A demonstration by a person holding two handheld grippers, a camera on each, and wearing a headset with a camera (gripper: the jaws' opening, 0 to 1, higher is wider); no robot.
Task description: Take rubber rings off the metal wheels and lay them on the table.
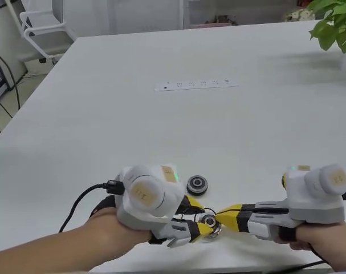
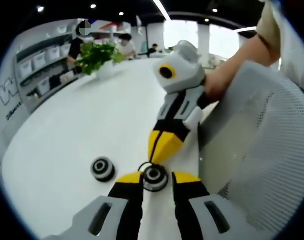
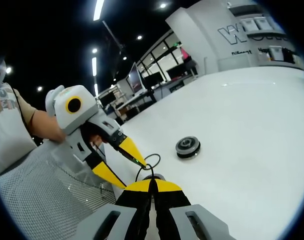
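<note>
White table (image 1: 218,131) spreads ahead of jaws; power strip (image 1: 196,85) well beyond them; green plant (image 1: 335,23) farther, right; white chair (image 1: 36,29) farther, left; ceiling lights (image 3: 97,10) overhead.

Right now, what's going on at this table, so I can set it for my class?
A person works two handheld grippers over a white table. The left gripper clamps a small metal wheel. The right gripper is shut on its thin black rubber ring, which loops partly clear of the wheel. A second wheel, ring on, lies nearby.

White table (image 1: 104,103) with power strip (image 1: 195,85), one ringed wheel (image 1: 197,184), potted plant (image 2: 96,55)
</note>
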